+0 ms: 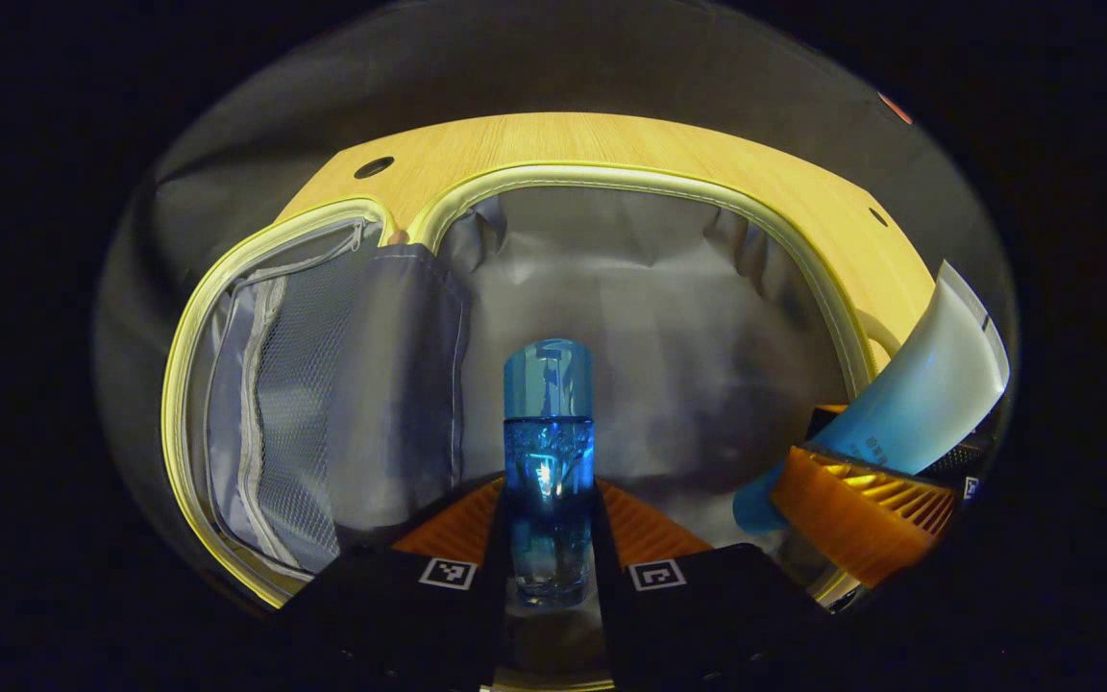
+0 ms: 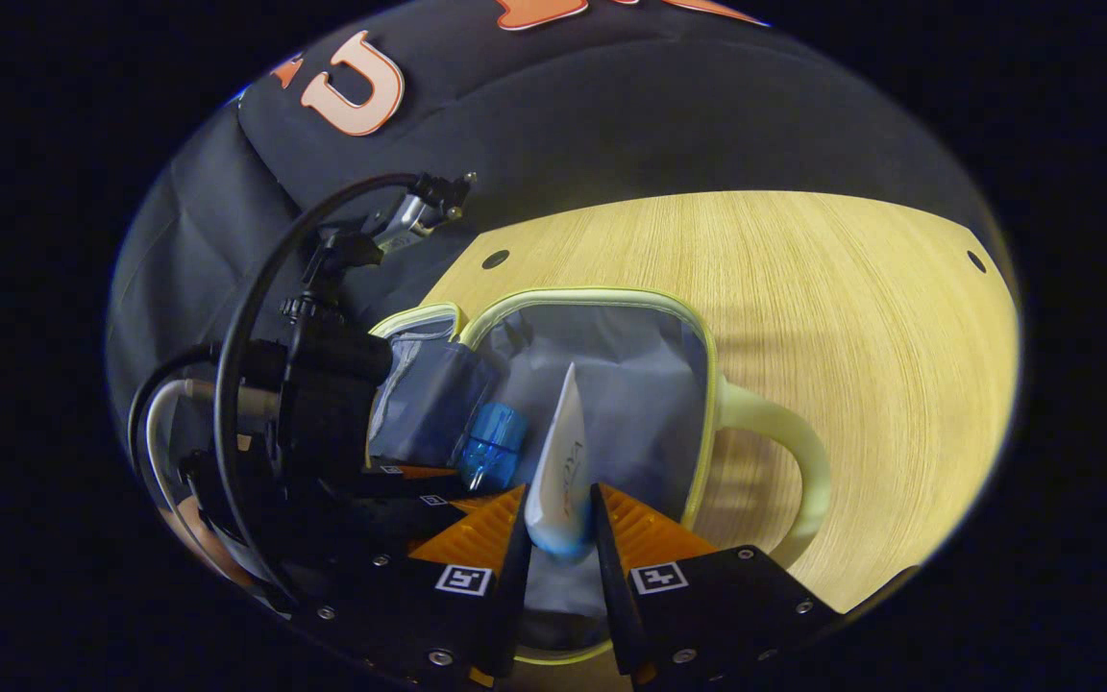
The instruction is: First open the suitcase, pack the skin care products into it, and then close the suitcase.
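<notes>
The suitcase (image 1: 515,178) lies open on the wooden table, its yellow-green rim around a grey lining. My left gripper (image 1: 549,538) is shut on a clear blue bottle (image 1: 548,432), held upright above the suitcase's main compartment. At the right edge of the left gripper view, the other gripper holds a white-and-blue tube (image 1: 909,404). In the right gripper view, my right gripper (image 2: 558,538) is shut on that tube (image 2: 561,471), which points into the open suitcase (image 2: 698,384). The blue bottle (image 2: 491,444) and the left gripper (image 2: 400,481) sit just to its left.
The suitcase's lid half (image 1: 265,384) with a mesh zip pocket lies to the left. A pale handle (image 2: 789,452) sticks out on the suitcase's right side. Bare wooden table (image 2: 851,317) stretches right and behind. Black cables (image 2: 256,317) run off the left gripper.
</notes>
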`<action>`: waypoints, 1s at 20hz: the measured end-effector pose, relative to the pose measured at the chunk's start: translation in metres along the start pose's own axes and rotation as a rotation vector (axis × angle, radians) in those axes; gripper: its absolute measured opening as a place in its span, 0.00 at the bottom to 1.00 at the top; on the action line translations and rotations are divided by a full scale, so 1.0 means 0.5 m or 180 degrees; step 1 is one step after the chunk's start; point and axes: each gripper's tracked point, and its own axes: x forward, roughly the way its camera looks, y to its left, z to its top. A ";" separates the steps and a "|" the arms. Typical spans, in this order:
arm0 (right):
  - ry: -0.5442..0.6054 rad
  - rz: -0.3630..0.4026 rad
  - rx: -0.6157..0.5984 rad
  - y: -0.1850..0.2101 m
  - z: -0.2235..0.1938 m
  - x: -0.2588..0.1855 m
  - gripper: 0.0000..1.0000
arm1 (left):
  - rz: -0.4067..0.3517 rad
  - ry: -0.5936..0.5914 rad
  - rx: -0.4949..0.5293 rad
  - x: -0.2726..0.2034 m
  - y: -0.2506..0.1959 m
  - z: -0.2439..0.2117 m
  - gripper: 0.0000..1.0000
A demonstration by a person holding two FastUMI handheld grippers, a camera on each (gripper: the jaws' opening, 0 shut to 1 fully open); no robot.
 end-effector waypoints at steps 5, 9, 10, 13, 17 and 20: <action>0.0044 -0.0030 -0.0010 -0.001 -0.004 0.015 0.39 | -0.0183 -0.0153 -0.0058 -0.024 -0.013 0.010 0.48; 0.0109 -0.0066 0.0011 -0.001 -0.009 0.015 0.39 | -0.0292 -0.0365 -0.0174 -0.073 -0.006 0.015 0.53; 0.0129 -0.0065 0.0009 0.003 -0.010 0.018 0.39 | -0.0283 -0.0430 -0.0182 -0.088 0.005 0.015 0.55; 0.0260 -0.0095 0.0037 0.011 -0.019 0.037 0.39 | -0.0204 -0.0695 -0.0252 -0.140 0.047 0.028 0.56; 0.0504 -0.0260 0.0039 0.003 -0.039 0.061 0.39 | 0.0075 -0.0975 -0.0372 -0.213 0.142 0.042 0.65; 0.0707 -0.0362 0.0202 -0.007 -0.050 0.072 0.39 | 0.0129 -0.1080 -0.0633 -0.258 0.215 0.023 0.70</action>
